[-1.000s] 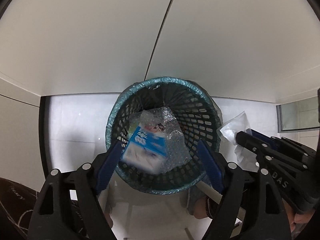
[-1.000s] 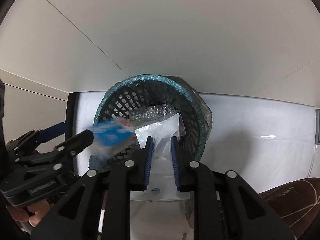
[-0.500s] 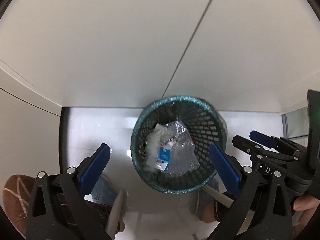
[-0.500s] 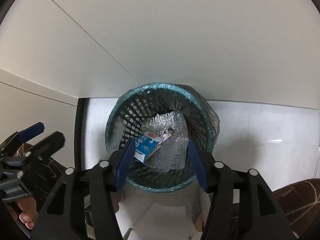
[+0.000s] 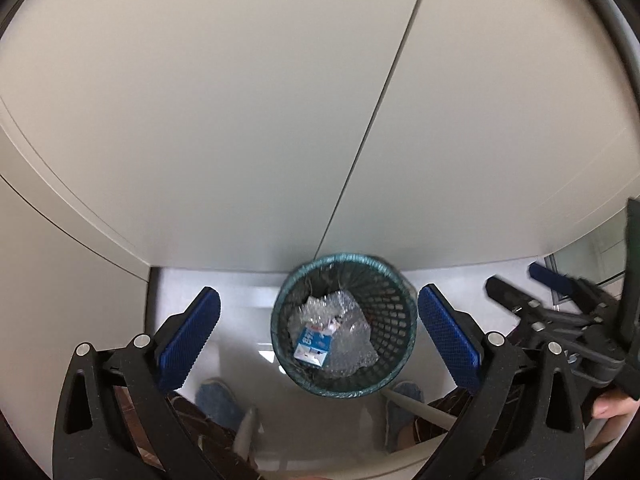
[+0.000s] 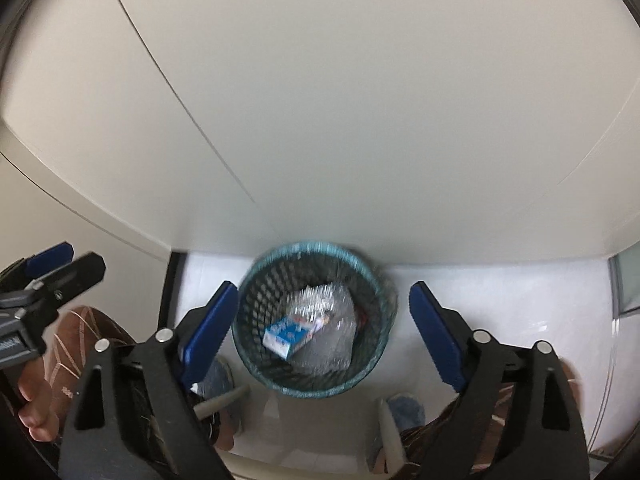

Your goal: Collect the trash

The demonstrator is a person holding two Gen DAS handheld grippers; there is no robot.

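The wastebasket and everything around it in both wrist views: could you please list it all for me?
wastebasket: one, black mesh with teal liner, on the floor by the wall
blue carton: one, blue and white, inside the wastebasket
bubble wrap: one clear crumpled sheet, inside, beneath the carton
floor: pale, glossy
wall panels: off-white, behind the wastebasket
slippers: two, blue, on the person's feet
left tool: blue pads, open, nothing held
right tool: blue pads, opening, nothing between them

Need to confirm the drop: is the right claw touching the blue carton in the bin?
Apart. The right wrist view shows the right claw opening, empty, high above the blue carton lying inside the bin.
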